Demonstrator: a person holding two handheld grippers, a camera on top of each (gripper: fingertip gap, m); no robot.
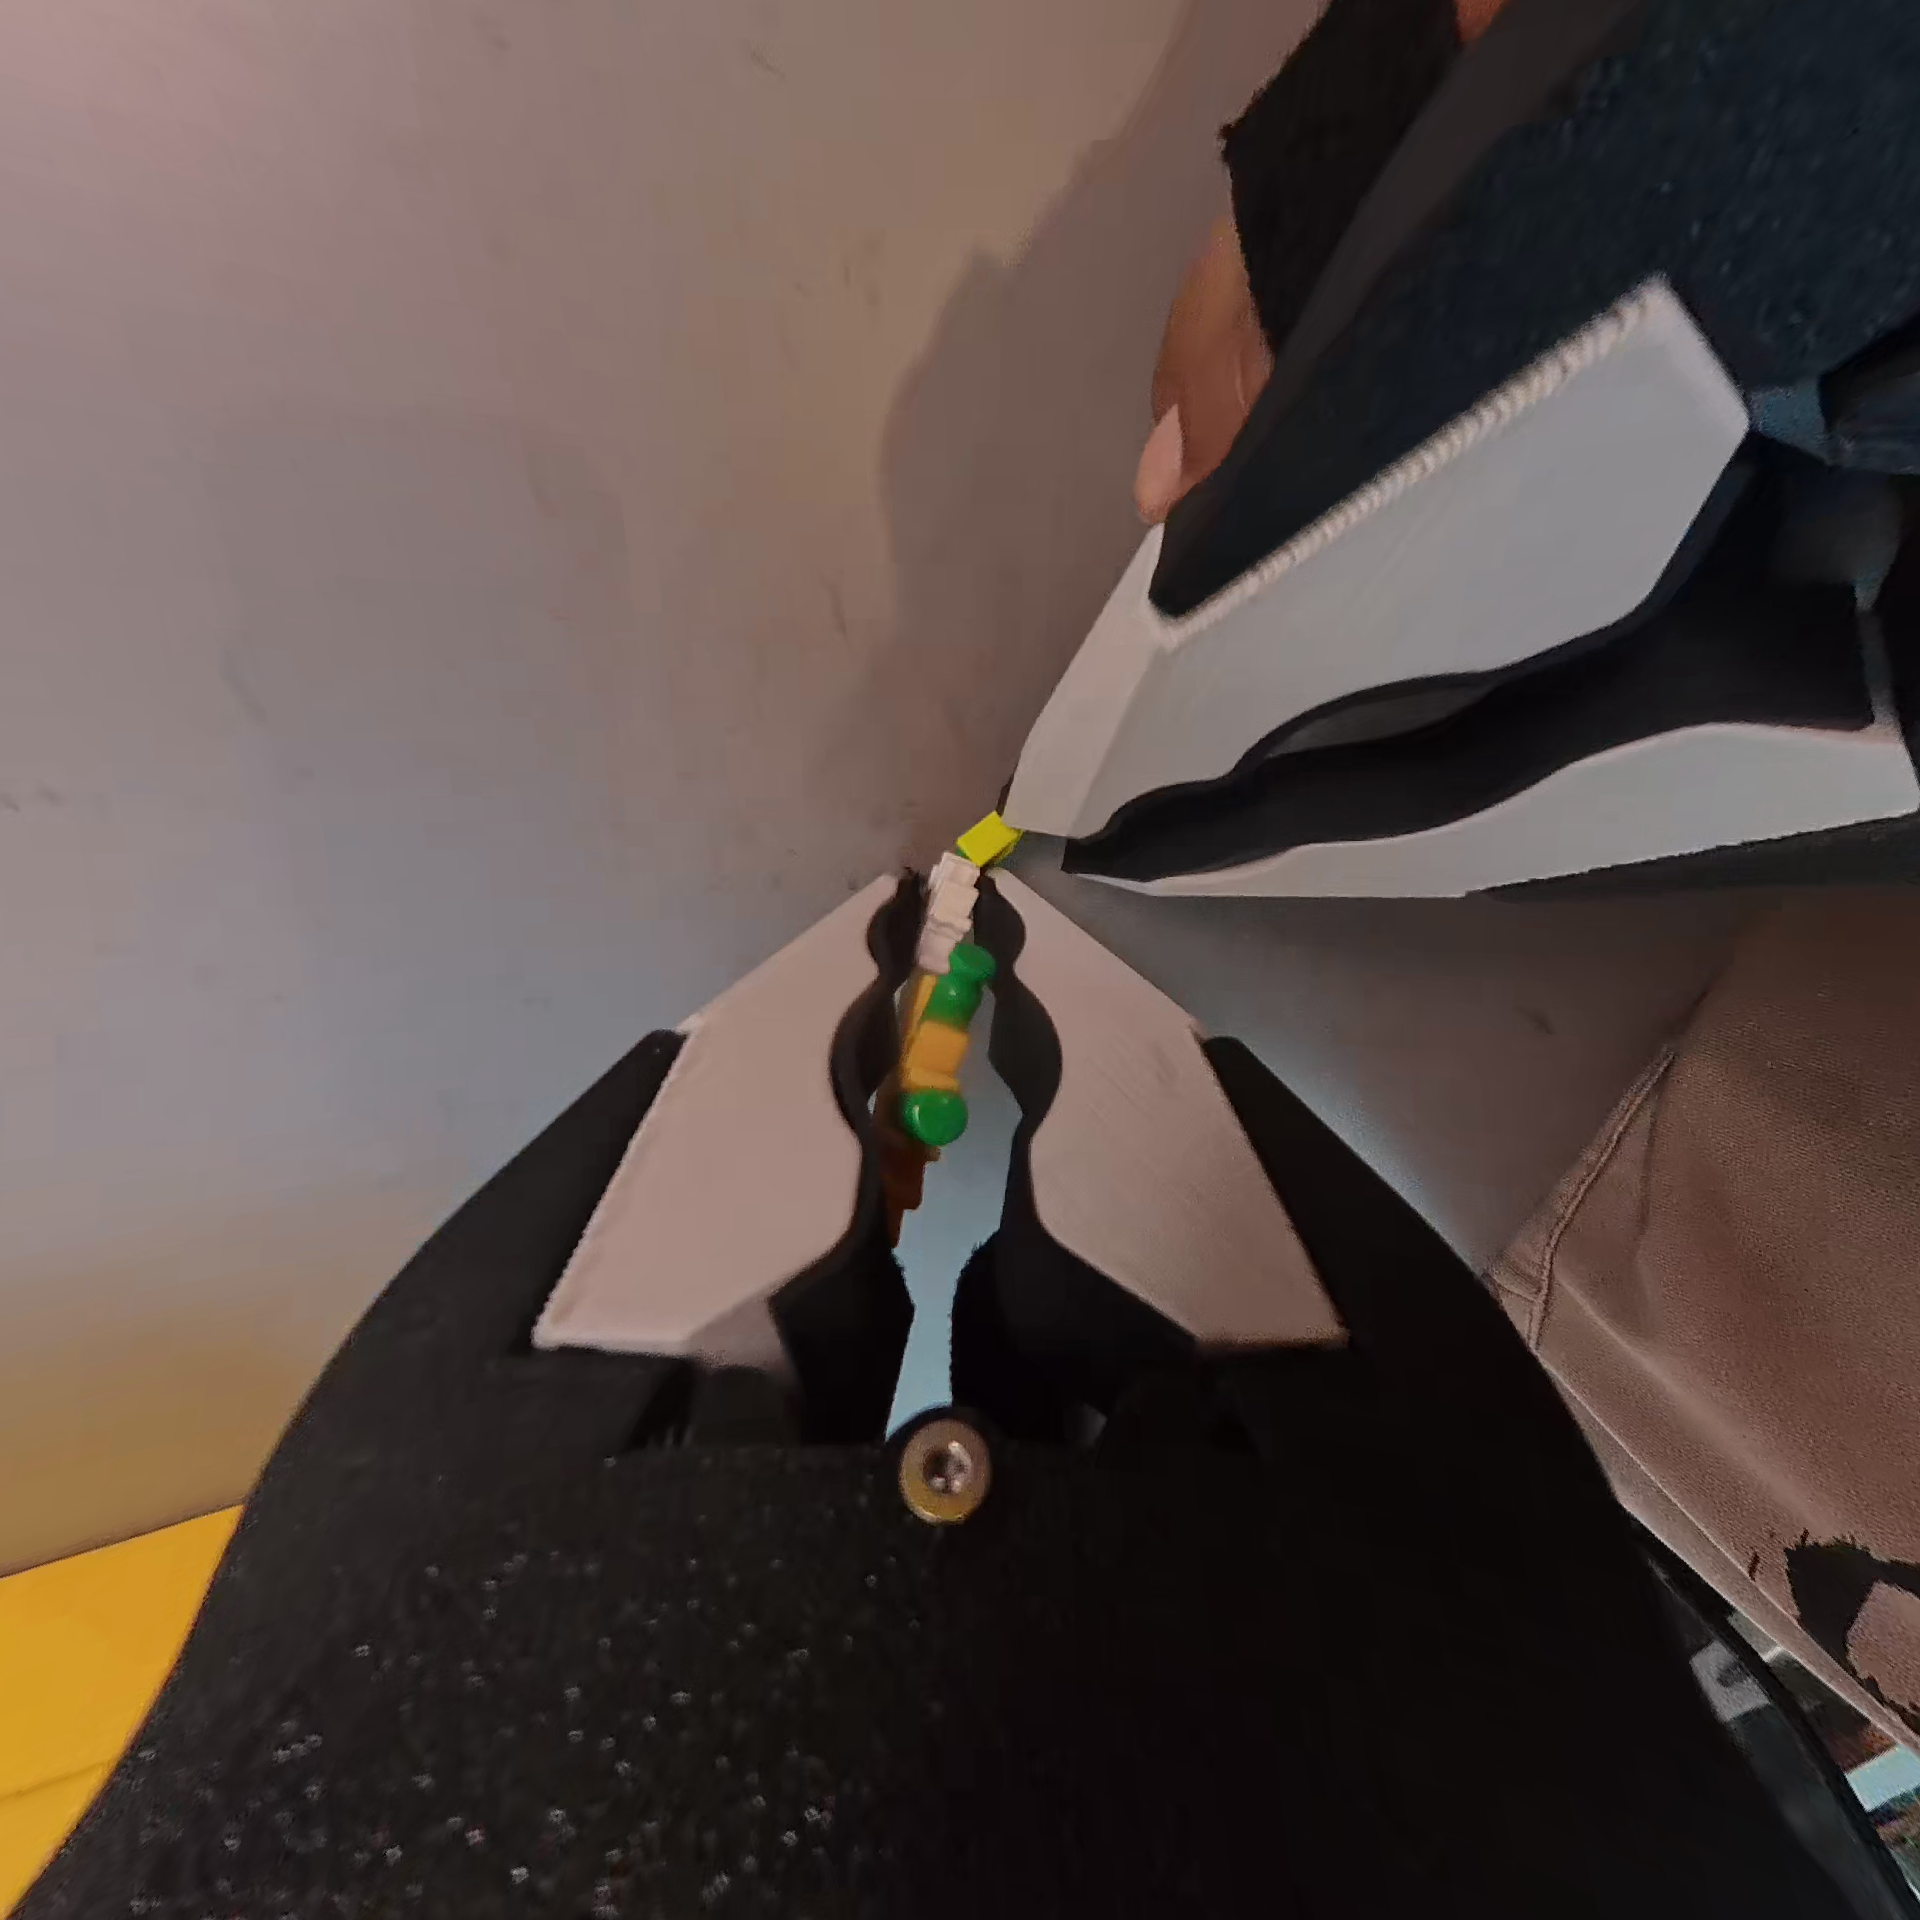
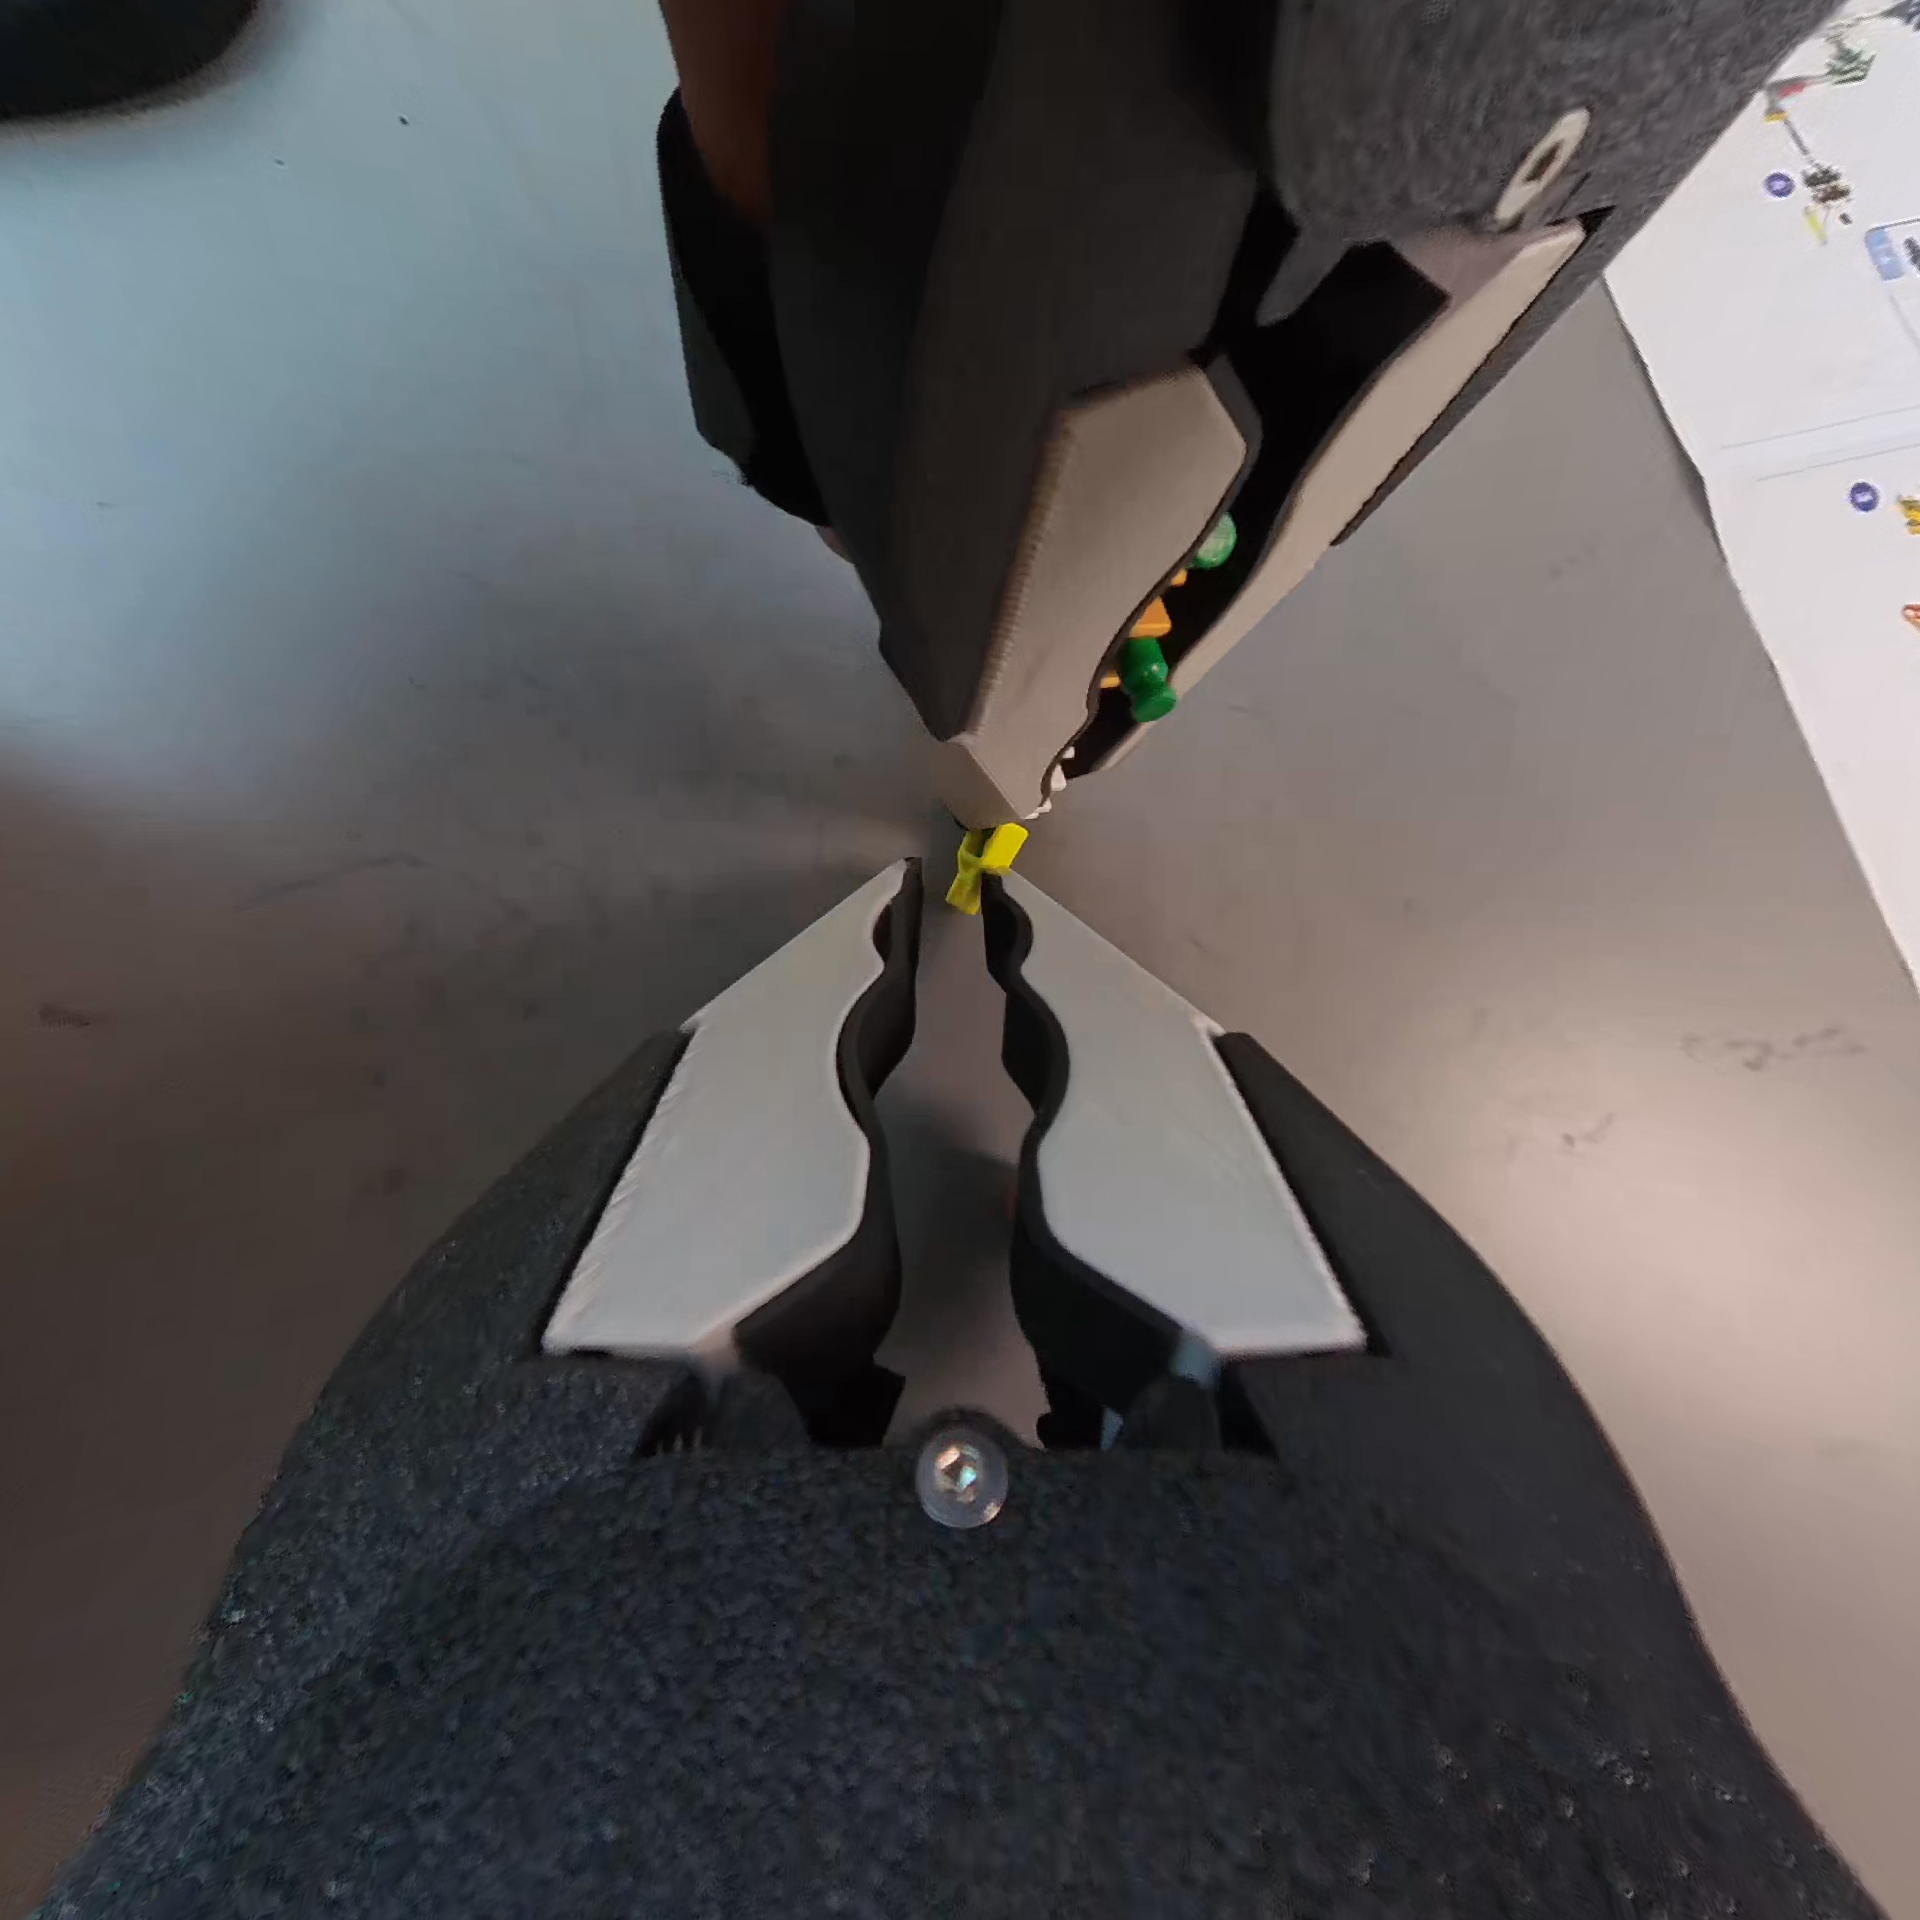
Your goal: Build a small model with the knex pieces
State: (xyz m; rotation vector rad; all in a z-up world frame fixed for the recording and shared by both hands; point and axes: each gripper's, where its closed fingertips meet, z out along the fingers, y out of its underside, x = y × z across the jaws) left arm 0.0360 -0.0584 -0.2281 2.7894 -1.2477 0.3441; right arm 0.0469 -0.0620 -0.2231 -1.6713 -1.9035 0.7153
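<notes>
My left gripper (image 1: 948,883) is shut on a small brick assembly (image 1: 940,1039) of white, green, orange and brown parts, held lengthwise between its pads. My right gripper (image 2: 951,873) is shut on a small yellow piece (image 2: 982,862) at its very tips. The yellow piece (image 1: 987,836) touches the white end of the assembly. The two grippers meet tip to tip above the grey table (image 2: 364,727). The right gripper (image 1: 1029,831) comes in from the upper right in the left wrist view. The left gripper (image 2: 1023,795) comes down from above in the right wrist view, with the assembly (image 2: 1148,665) showing between its fingers.
A printed sheet with pictures (image 2: 1818,364) lies at the table's right edge. A dark object (image 2: 104,42) sits at the far left. A yellow surface (image 1: 83,1662) shows at the lower left. A hand (image 1: 1195,395) and beige cloth (image 1: 1766,1247) are at the right.
</notes>
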